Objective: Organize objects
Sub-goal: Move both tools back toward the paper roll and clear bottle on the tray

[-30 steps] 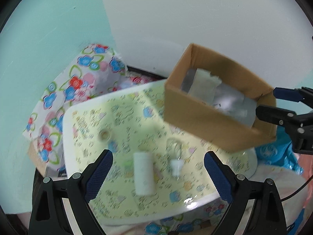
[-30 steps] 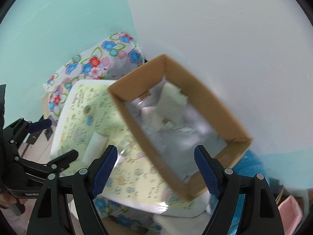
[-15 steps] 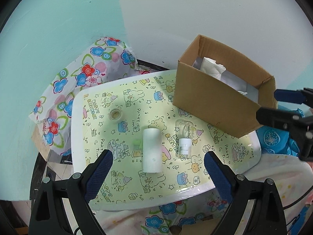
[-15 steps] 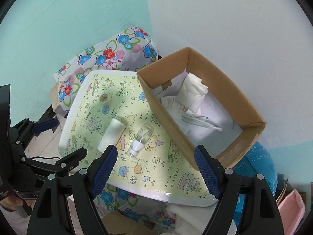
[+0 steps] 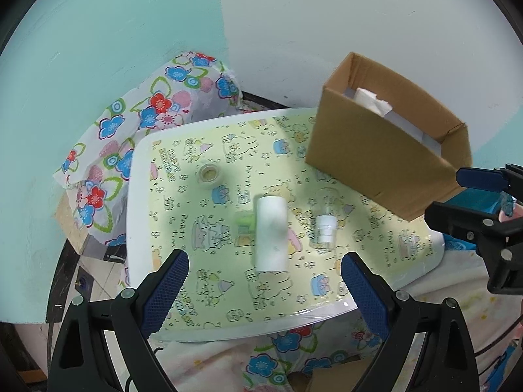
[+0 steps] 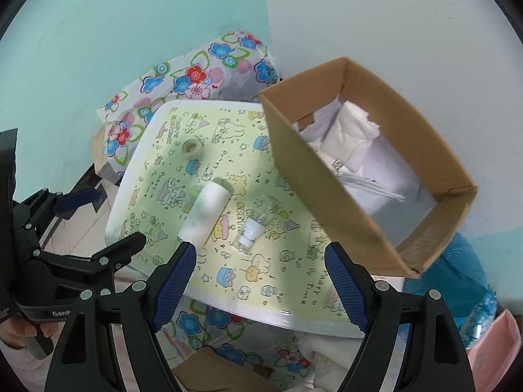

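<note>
On the patterned tray (image 5: 143, 228), beside the cardboard box (image 6: 327, 176), a clear bulb (image 6: 258, 219) is lying near a white roll (image 5: 271, 232). You are holding both the left gripper (image 5: 261, 281) and right gripper (image 6: 260, 277) spread, empty. The bulb, probably glass, is looking fragile and slippery; take its white base.

Bright, even light fills both fisheye views, with soft shadows across the patterned tabletop (image 5: 209, 228) and a small glare streak on its glossy near edge. Straight lines bow toward the dark circular borders, and the cardboard box (image 6: 330, 196) looks slightly motion-blurred
</note>
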